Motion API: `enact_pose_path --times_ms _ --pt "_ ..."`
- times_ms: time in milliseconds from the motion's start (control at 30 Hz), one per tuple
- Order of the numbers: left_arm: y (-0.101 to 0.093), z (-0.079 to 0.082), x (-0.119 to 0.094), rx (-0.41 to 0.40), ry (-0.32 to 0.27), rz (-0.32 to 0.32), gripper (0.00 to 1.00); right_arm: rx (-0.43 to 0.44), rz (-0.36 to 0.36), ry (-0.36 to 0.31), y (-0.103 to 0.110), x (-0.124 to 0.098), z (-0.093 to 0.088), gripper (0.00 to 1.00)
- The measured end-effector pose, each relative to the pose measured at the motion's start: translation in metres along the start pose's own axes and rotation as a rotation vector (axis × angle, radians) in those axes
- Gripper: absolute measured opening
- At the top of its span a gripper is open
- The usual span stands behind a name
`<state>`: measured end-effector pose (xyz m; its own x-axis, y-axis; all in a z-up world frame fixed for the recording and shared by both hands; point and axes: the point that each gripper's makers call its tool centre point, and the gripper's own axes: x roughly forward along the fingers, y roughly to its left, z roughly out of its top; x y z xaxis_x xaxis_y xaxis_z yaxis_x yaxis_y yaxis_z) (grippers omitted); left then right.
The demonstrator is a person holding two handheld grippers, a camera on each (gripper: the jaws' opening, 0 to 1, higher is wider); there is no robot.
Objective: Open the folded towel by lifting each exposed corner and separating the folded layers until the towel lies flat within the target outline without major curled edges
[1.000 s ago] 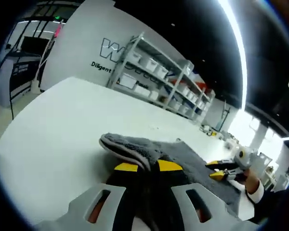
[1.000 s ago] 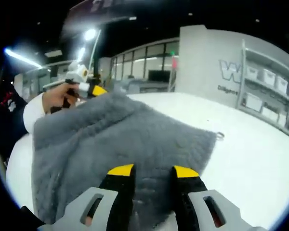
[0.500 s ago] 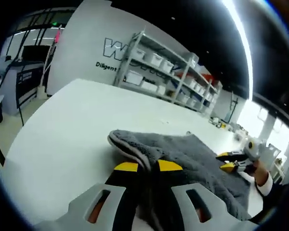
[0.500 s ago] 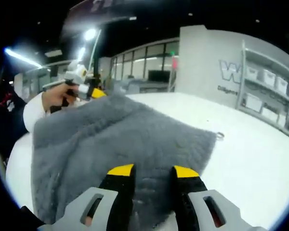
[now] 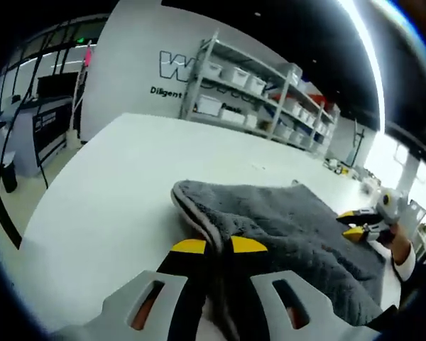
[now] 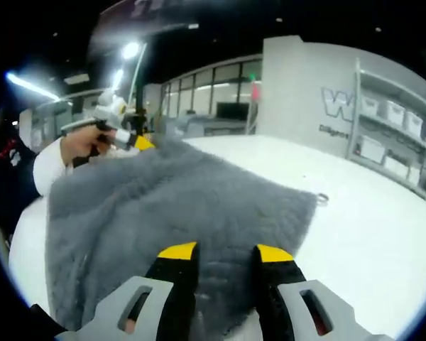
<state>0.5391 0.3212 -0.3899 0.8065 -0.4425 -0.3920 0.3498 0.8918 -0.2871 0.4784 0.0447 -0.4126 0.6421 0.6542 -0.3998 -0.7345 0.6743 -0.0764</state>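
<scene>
Grey towel [image 6: 177, 206] spread on white table [image 5: 121, 170], left gripper [image 5: 211, 246] clamped on its edge, right gripper [image 6: 225, 252] pinching its near hem, shelves [image 5: 255, 92] holding white bins [image 5: 207, 105].

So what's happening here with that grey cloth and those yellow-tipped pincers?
A person is unfolding a grey towel on a white table with two hand-held grippers. The left gripper is shut on a doubled-over towel edge, and the right gripper has its jaws over the opposite edge. The towel is mostly spread, but one folded edge is not yet flat.
</scene>
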Motion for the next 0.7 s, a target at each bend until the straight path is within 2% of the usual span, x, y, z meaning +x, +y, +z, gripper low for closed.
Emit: enact_pose_path --times_ms 167,267,467,600,700 --pt "0.006 -0.001 0.0 0.012 0.025 0.025 0.08 -0.007 -0.014 0.001 -0.004 0.0 0.0 0.3" --pt "0.018 -0.007 0.0 0.088 0.082 0.096 0.08 -0.013 -0.019 0.001 -0.006 0.0 0.0 0.32" --pt "0.019 -0.004 0.0 0.099 0.076 0.098 0.08 -0.036 -0.031 0.001 -0.007 0.0 0.0 0.33" --pt "0.022 -0.003 0.001 0.118 0.078 0.101 0.08 -0.087 -0.027 -0.006 -0.007 0.0 0.005 0.29" --pt "0.015 -0.004 0.0 0.123 0.068 0.084 0.08 -0.126 -0.007 -0.027 -0.002 0.0 0.012 0.27"
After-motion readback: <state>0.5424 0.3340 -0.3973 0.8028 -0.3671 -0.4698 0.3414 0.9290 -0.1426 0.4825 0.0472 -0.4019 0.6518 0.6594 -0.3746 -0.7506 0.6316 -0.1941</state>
